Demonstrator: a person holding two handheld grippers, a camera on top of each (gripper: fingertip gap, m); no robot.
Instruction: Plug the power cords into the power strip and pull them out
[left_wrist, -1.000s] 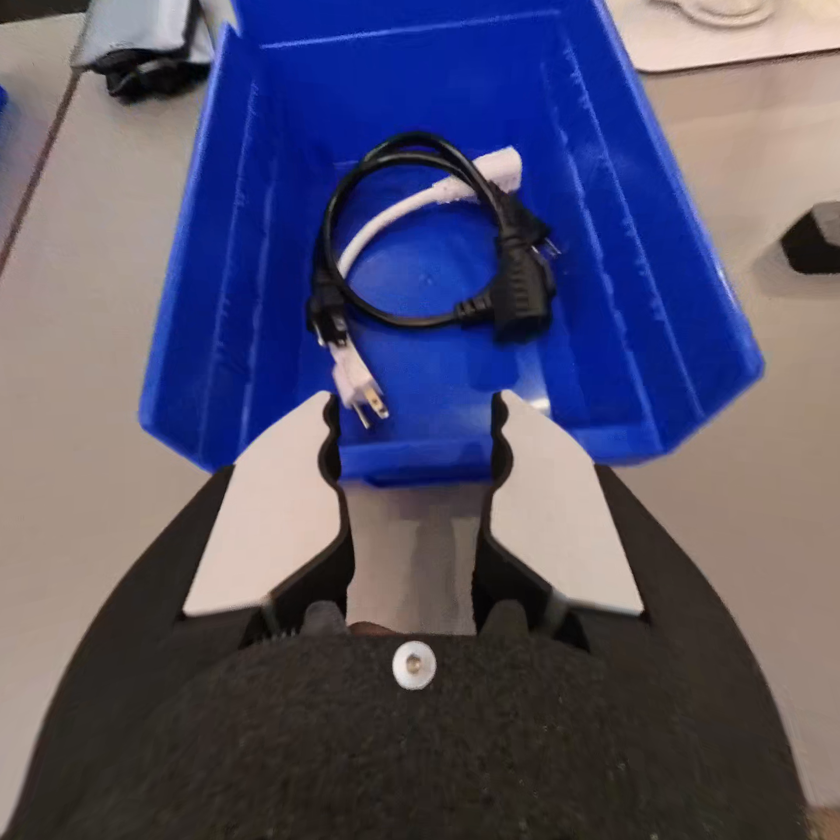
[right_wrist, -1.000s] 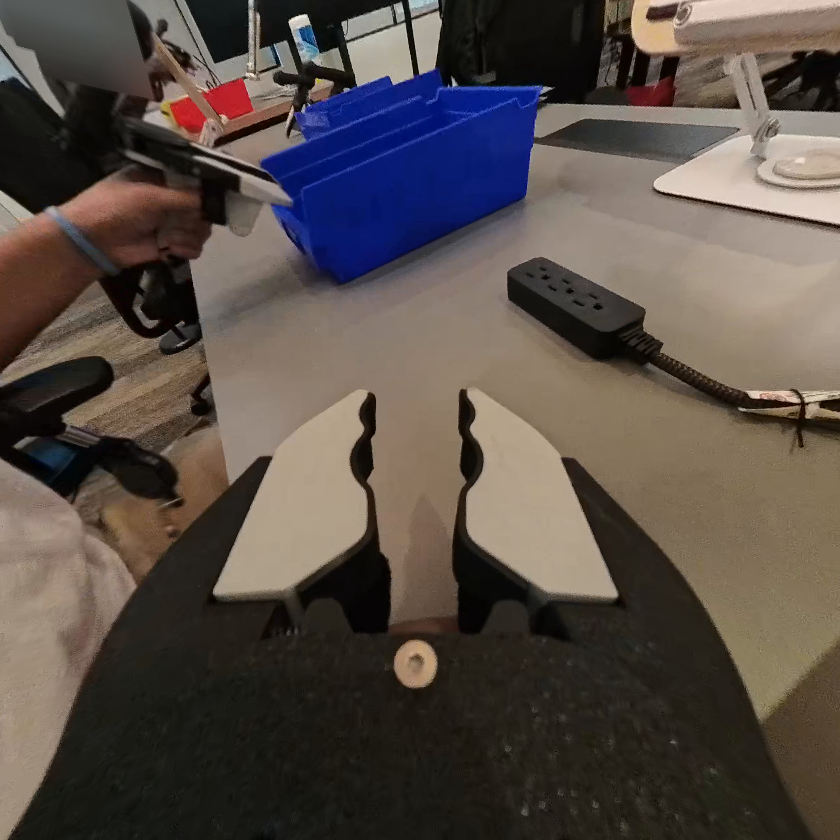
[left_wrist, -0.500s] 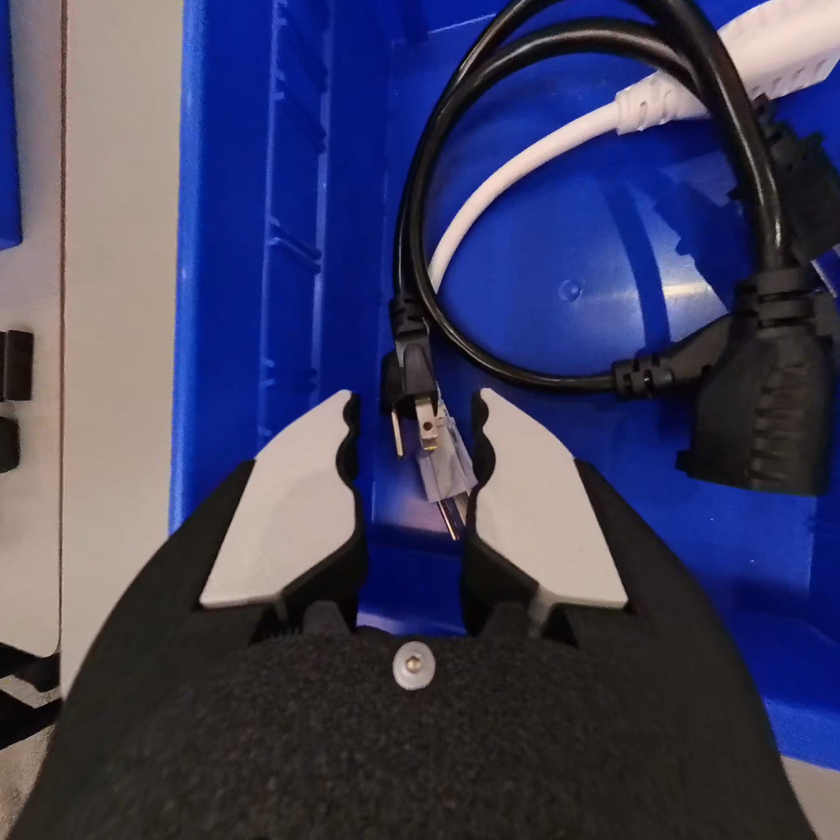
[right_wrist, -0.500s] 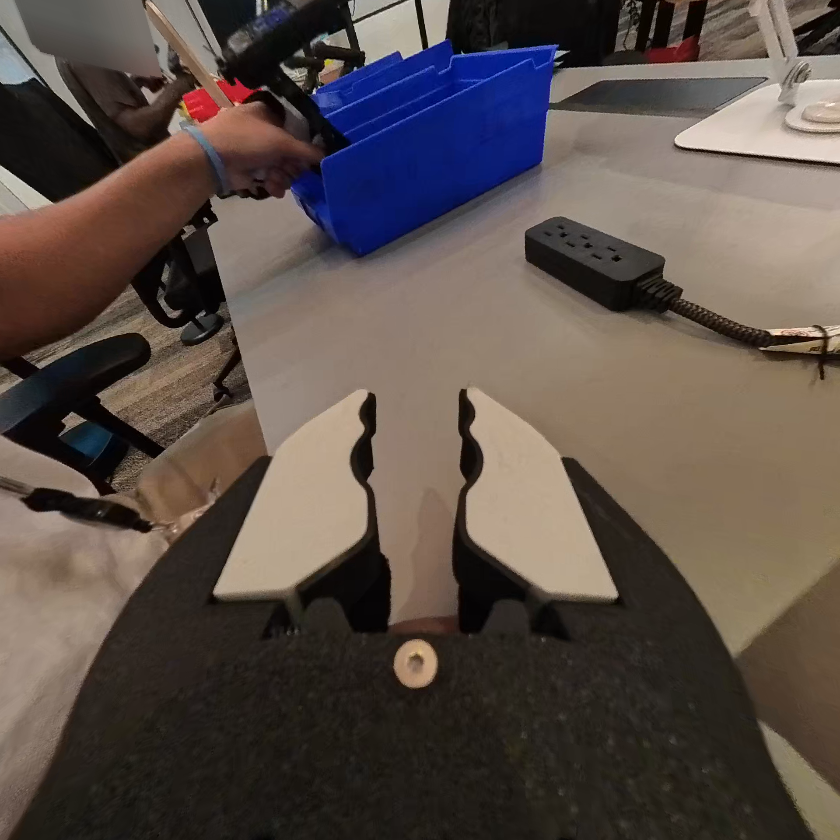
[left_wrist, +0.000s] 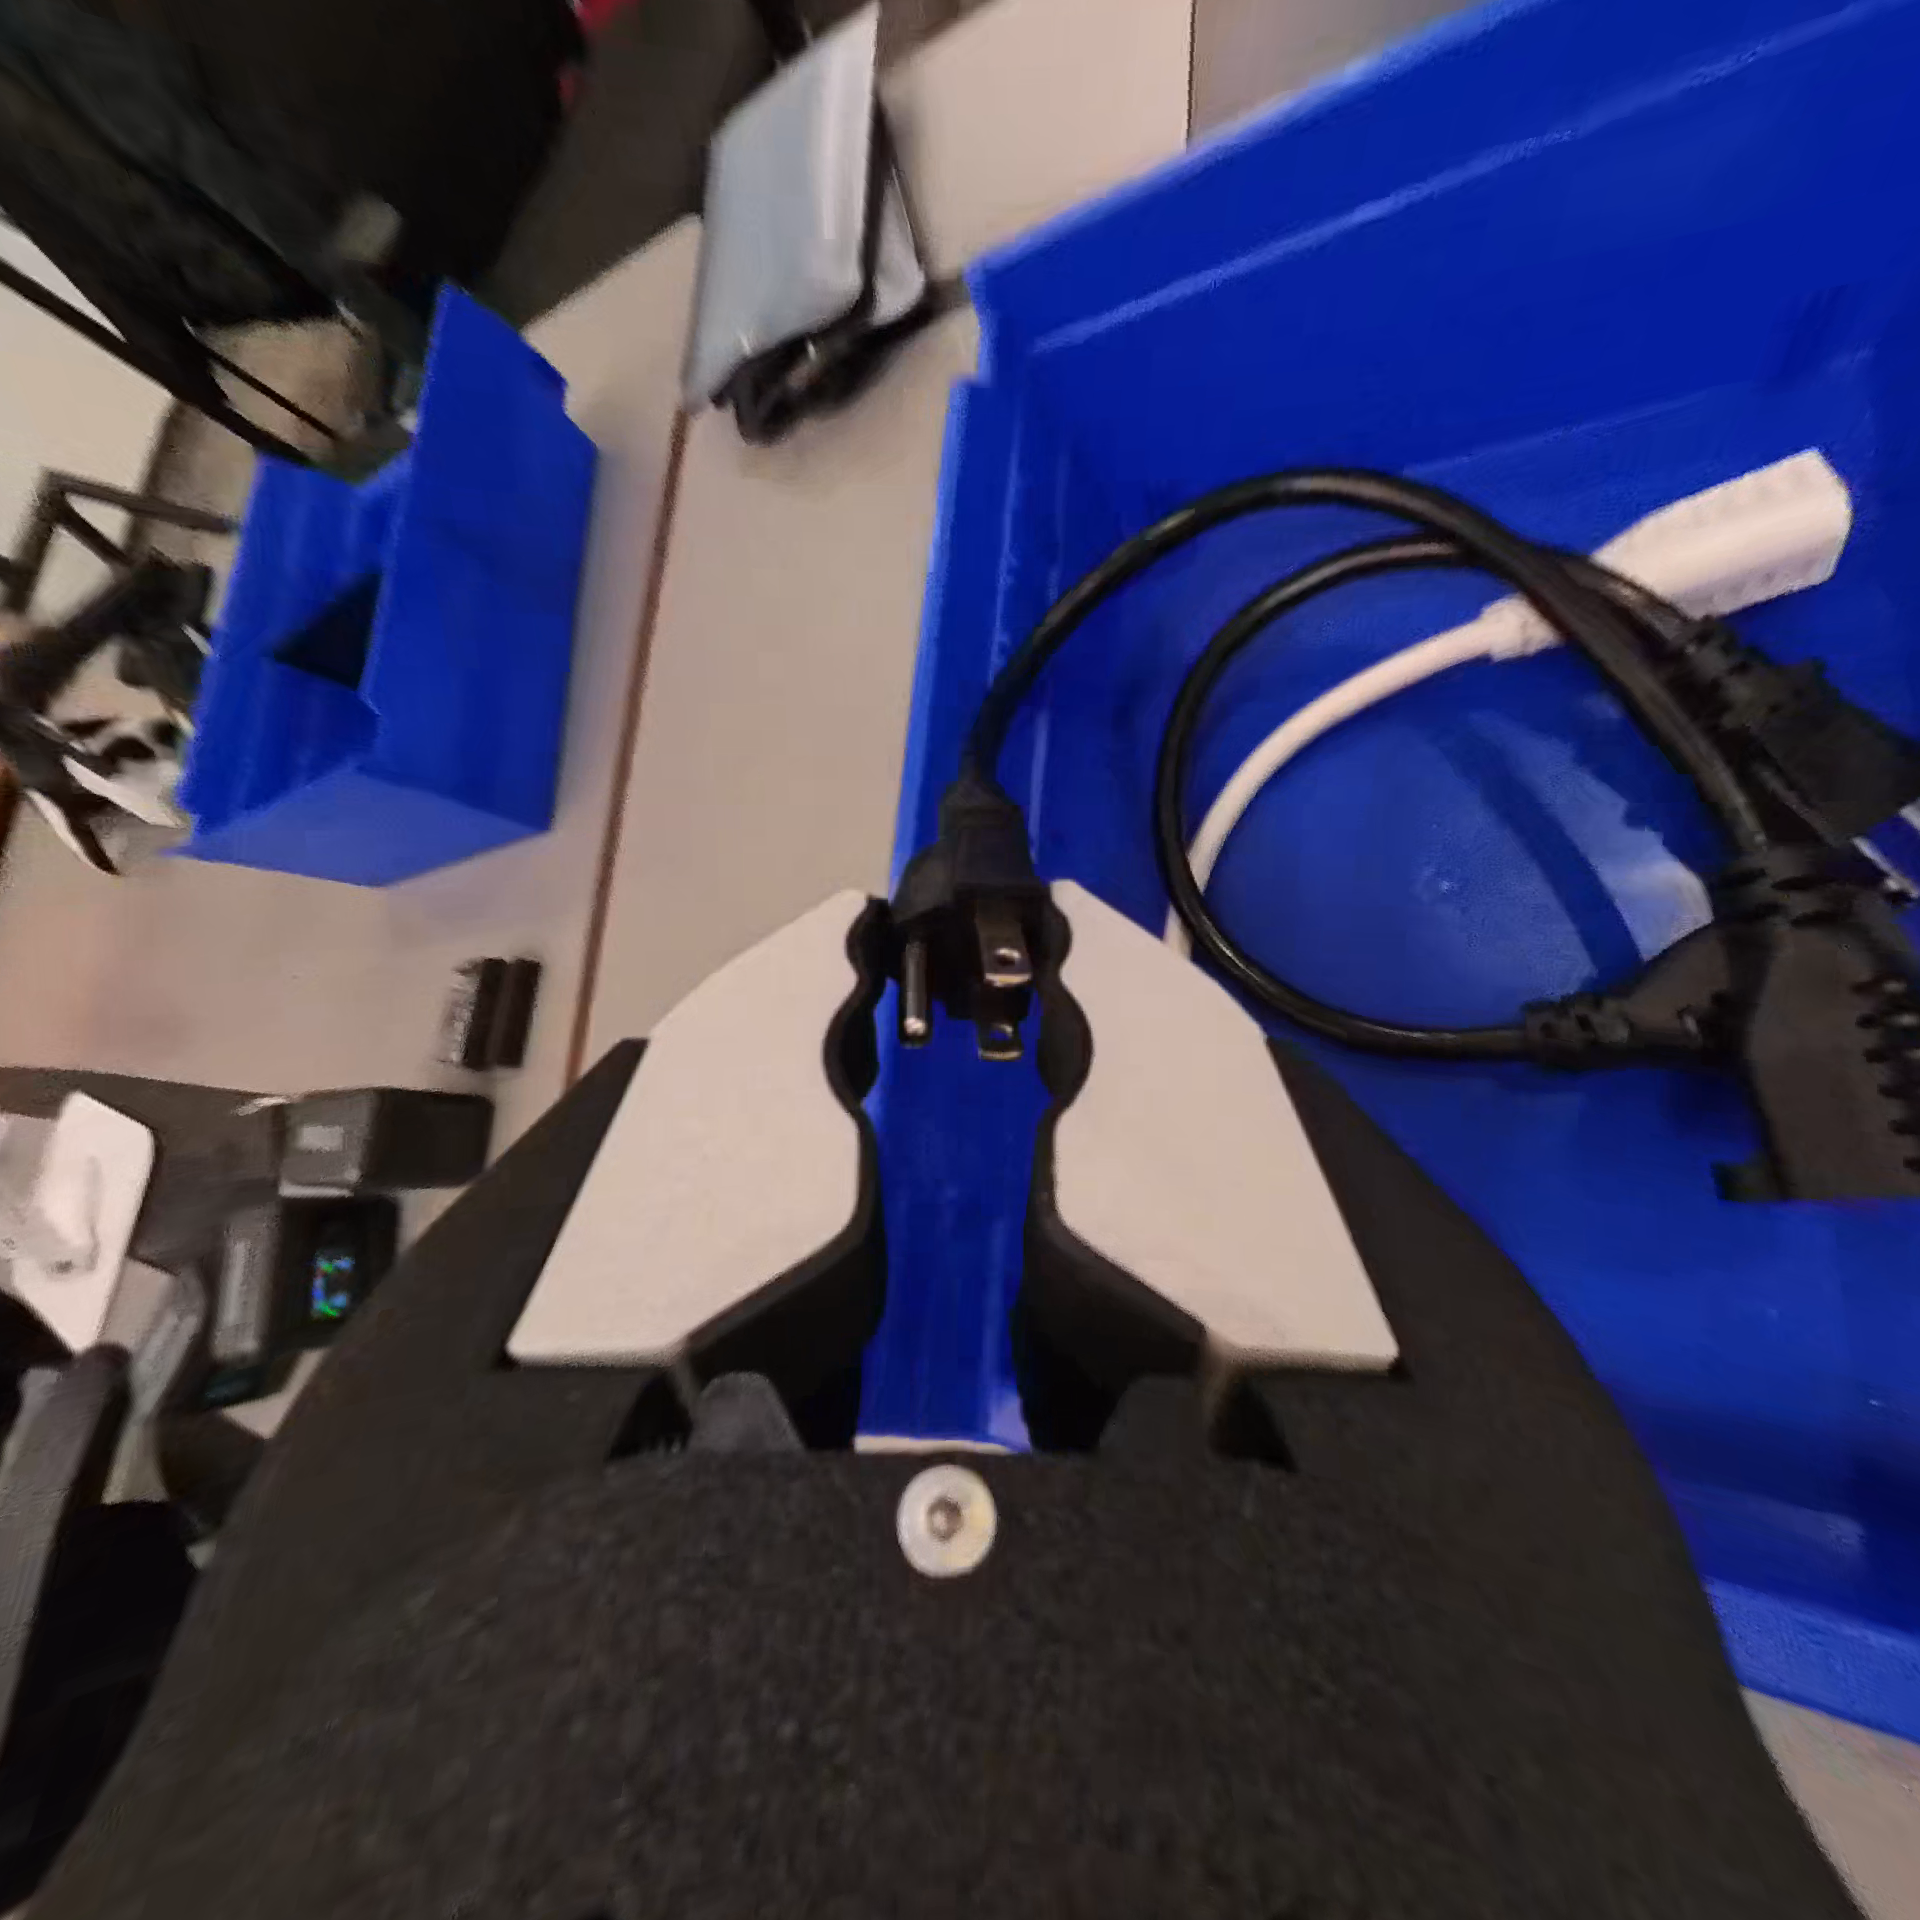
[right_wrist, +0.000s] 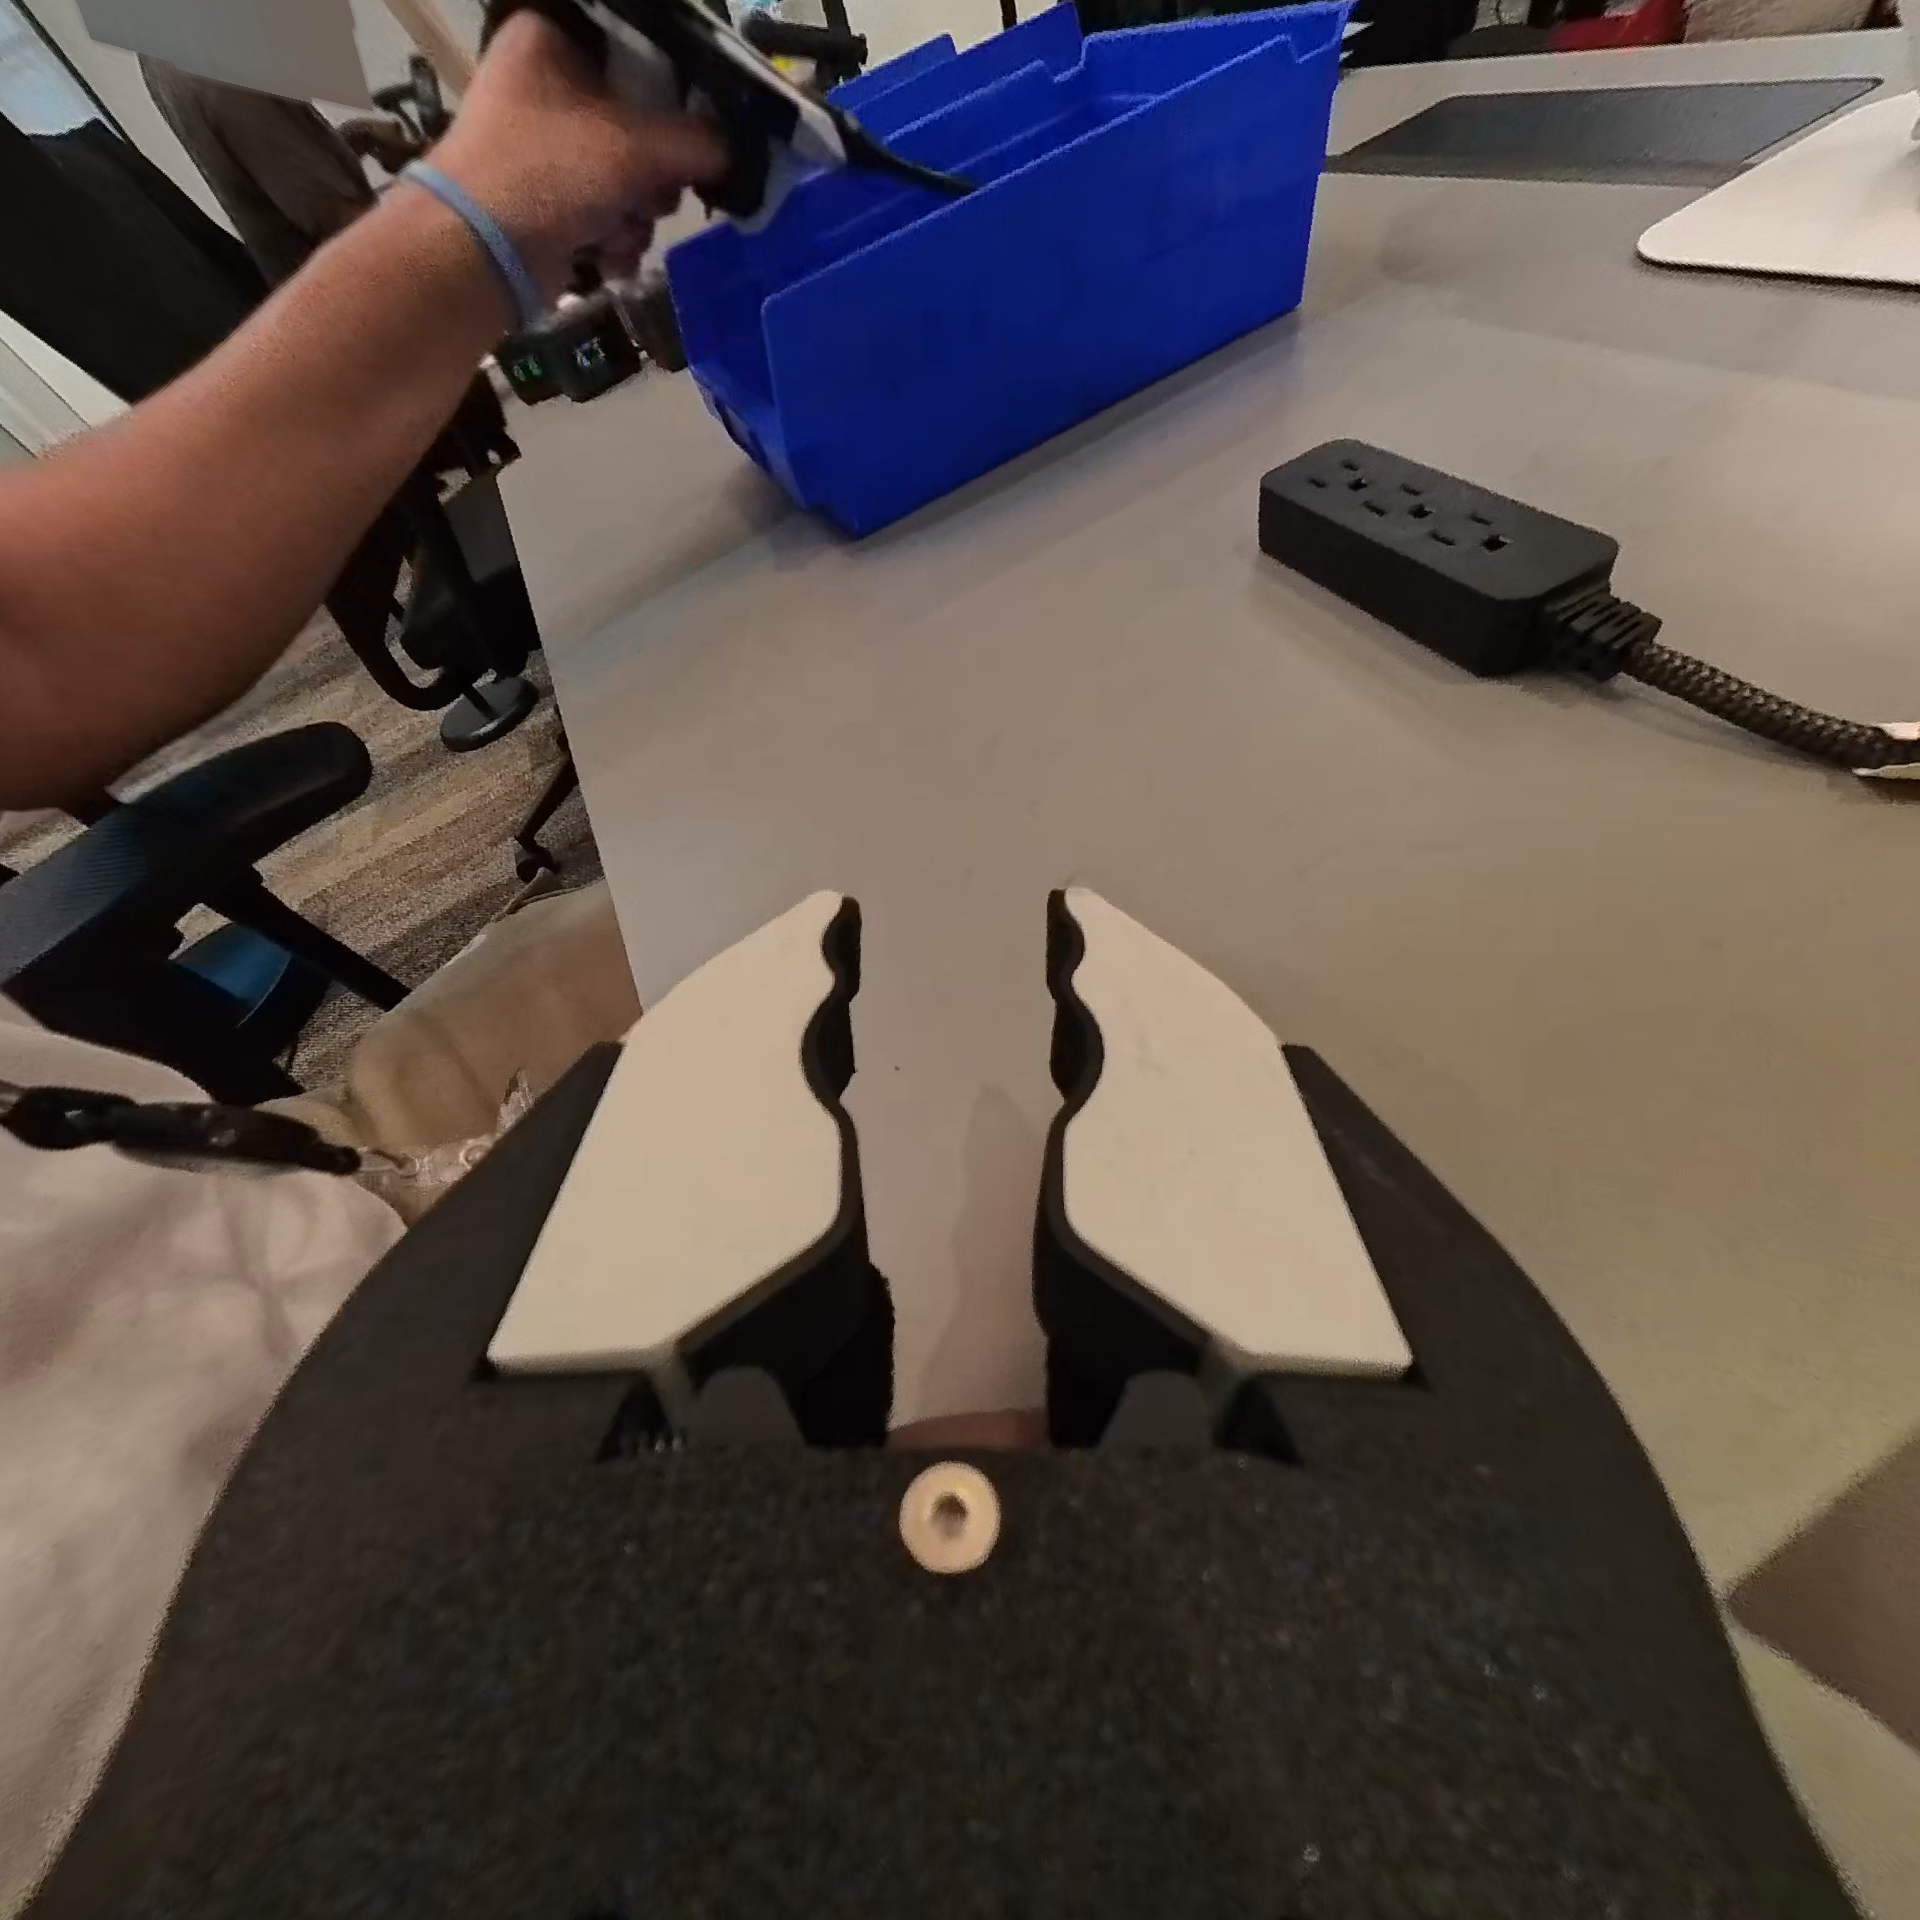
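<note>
In the left wrist view my left gripper (left_wrist: 961, 971) is shut on the black plug (left_wrist: 971, 914) of a black power cord (left_wrist: 1226, 935), prongs pointing back at the camera. The plug is held above the blue bin (left_wrist: 1558, 343). The cord loops back into the bin to its black socket end (left_wrist: 1849, 1060), across a white cord (left_wrist: 1403, 675). In the right wrist view my right gripper (right_wrist: 954, 935) is open and empty over the near table edge. The black power strip (right_wrist: 1434, 551) lies ahead to its right. The left gripper (right_wrist: 790, 114), in a person's hand, is at the bin (right_wrist: 1039, 343).
A second blue bin (left_wrist: 405, 675) stands left of the first one. A white lamp base (right_wrist: 1797, 208) and a dark mat (right_wrist: 1610, 114) lie at the far right of the grey table (right_wrist: 1039, 727). A black office chair (right_wrist: 187, 862) stands by the table's left edge. Spacing between my two grippers at the tips: around 50 cm.
My left gripper went down into the bin, closed on the black plug and has lifted it, tilting left. The right gripper has stayed open and nearly still.
</note>
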